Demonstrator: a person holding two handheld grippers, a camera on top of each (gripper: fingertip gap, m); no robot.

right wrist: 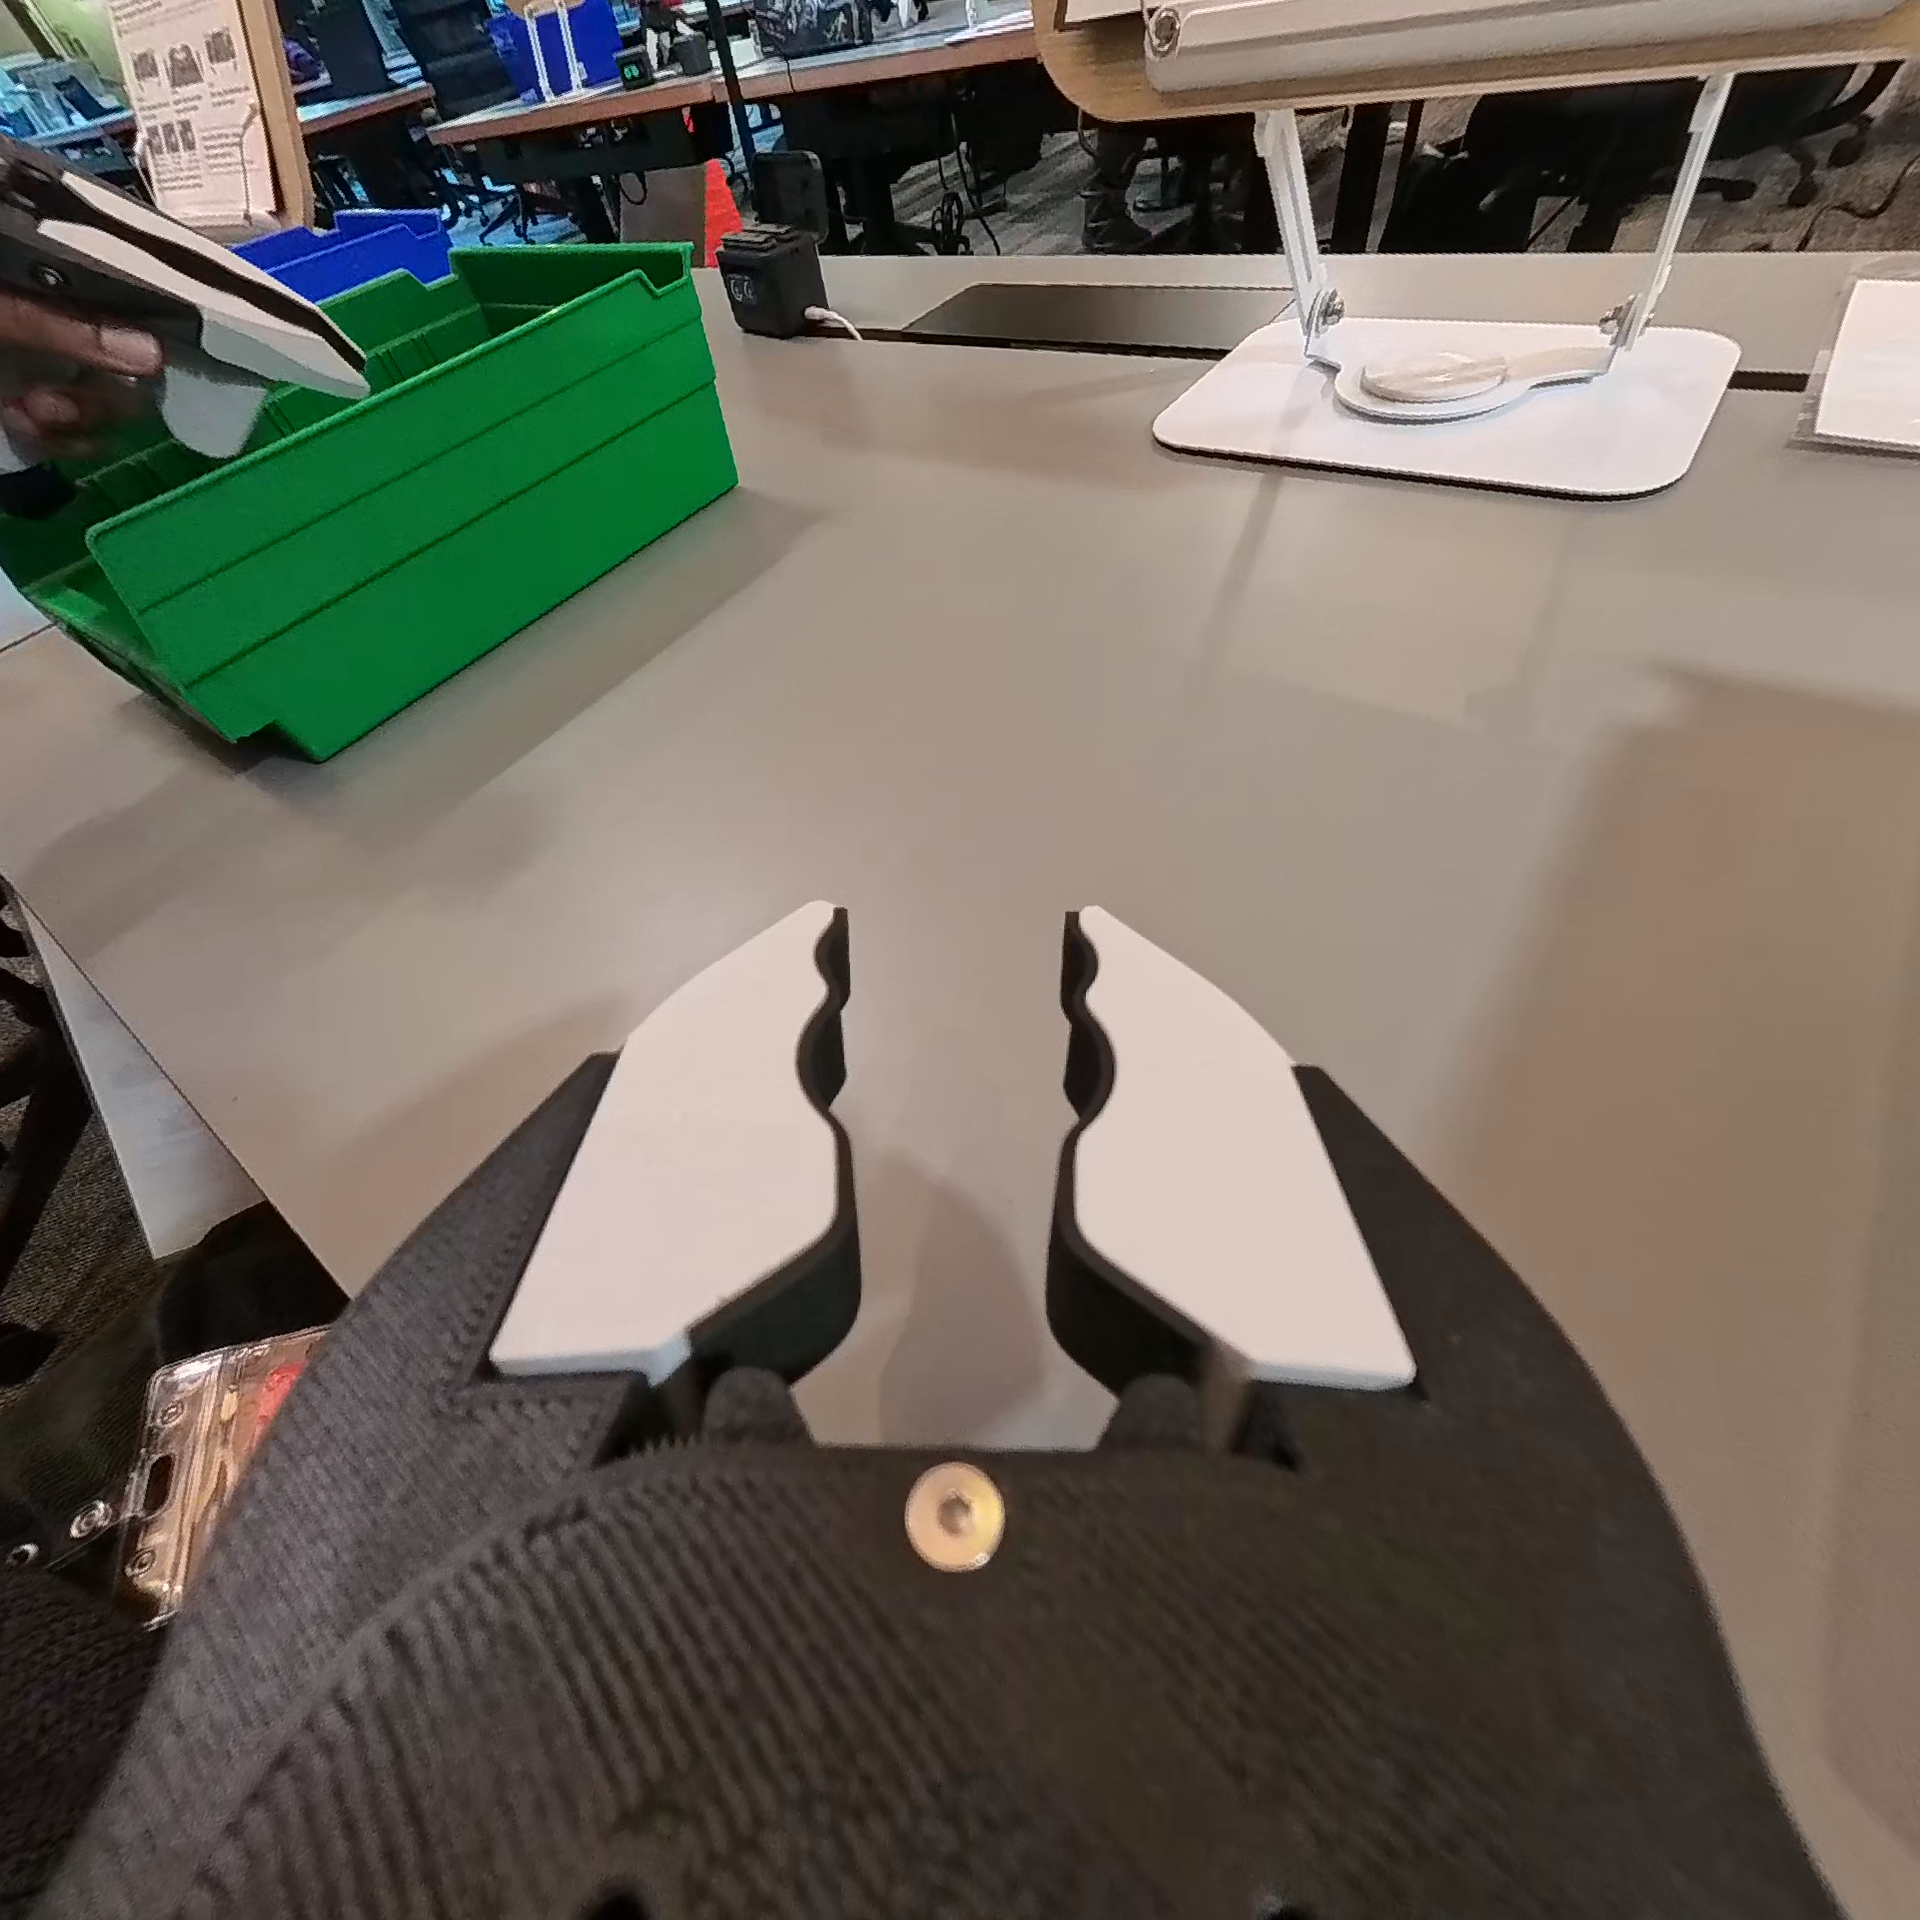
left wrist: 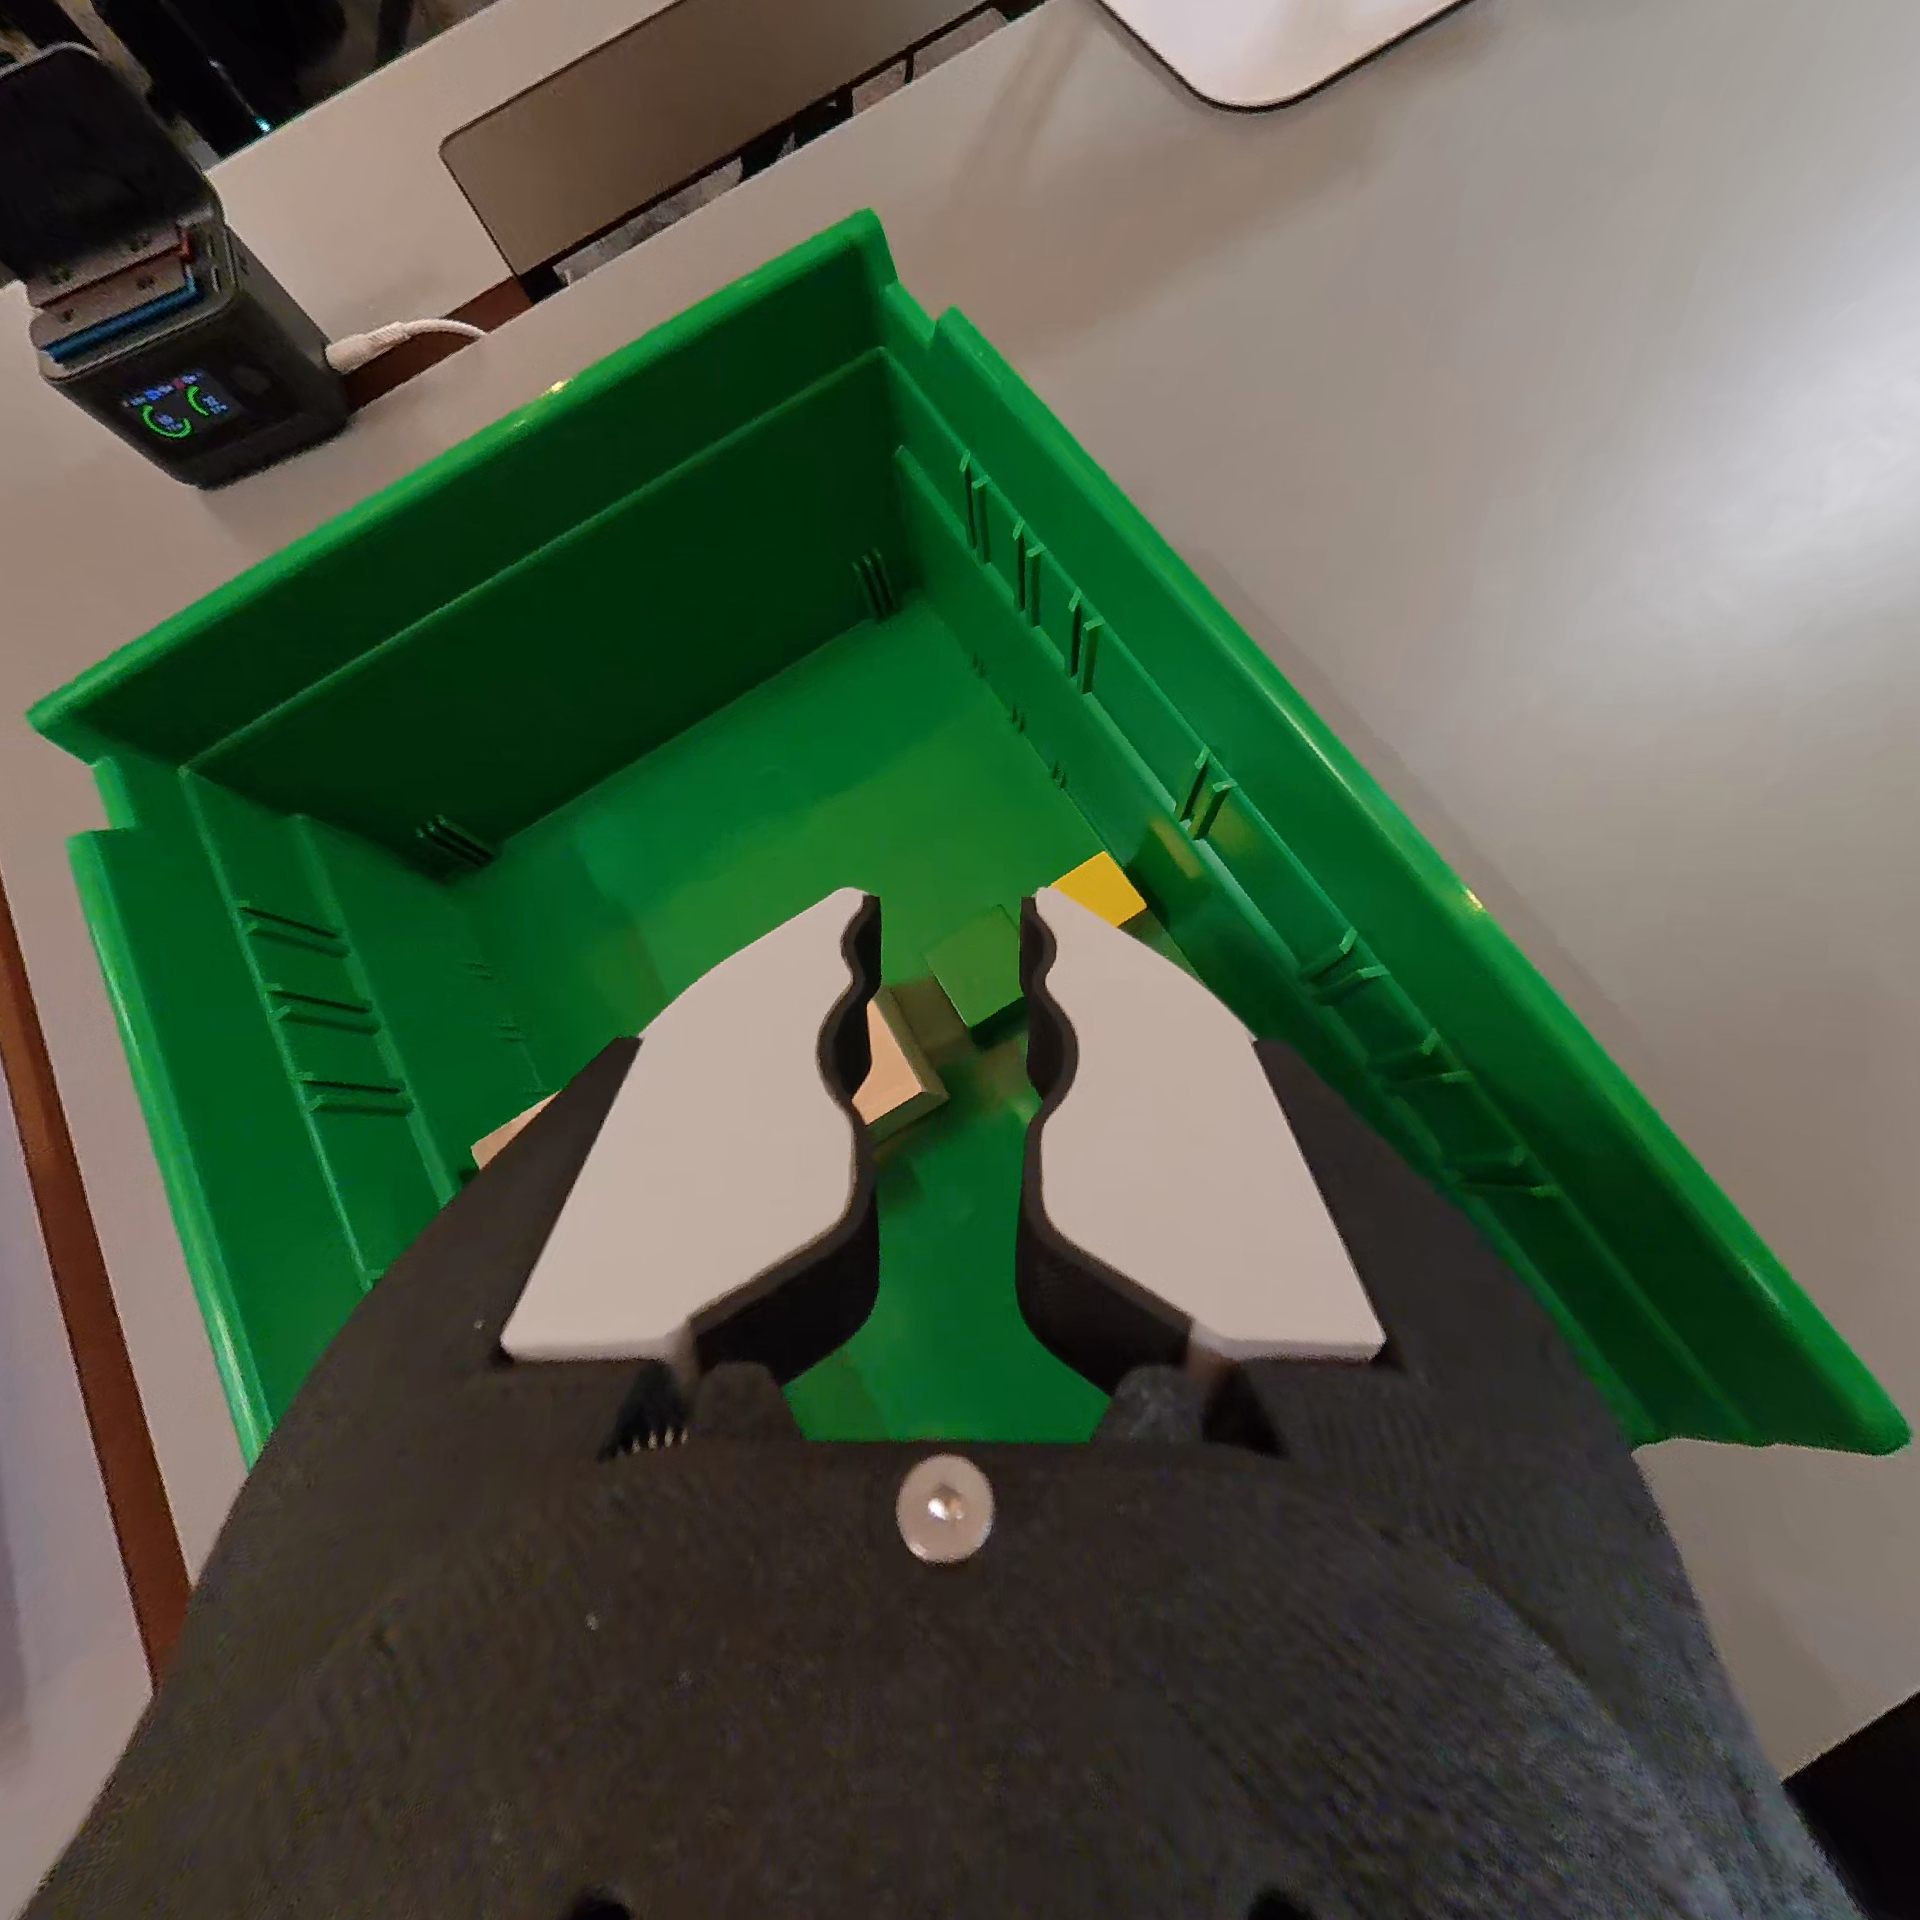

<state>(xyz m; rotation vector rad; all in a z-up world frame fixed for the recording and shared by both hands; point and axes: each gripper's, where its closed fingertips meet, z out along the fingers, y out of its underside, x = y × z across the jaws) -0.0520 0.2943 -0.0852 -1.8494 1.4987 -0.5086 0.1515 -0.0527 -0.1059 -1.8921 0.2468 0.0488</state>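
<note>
The left tool (left wrist: 948, 914) points steeply downward, its two white-and-black fingers (left wrist: 727, 1132) parted with a clear gap, nothing between them. The right tool (right wrist: 956, 920) is held low and nearly level, its fingers (right wrist: 717, 1143) likewise spread apart and empty. A hand (right wrist: 62, 374) holds the left tool's body.

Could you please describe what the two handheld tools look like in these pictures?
Both match. The left tool and right tool each have a black, ribbed, printed-looking body with one silver screw at the centre. Each has two fingers with flat pale grey tops and black wavy inner edges. No cables or markings show. The holder's sleeves are not visible.
</note>
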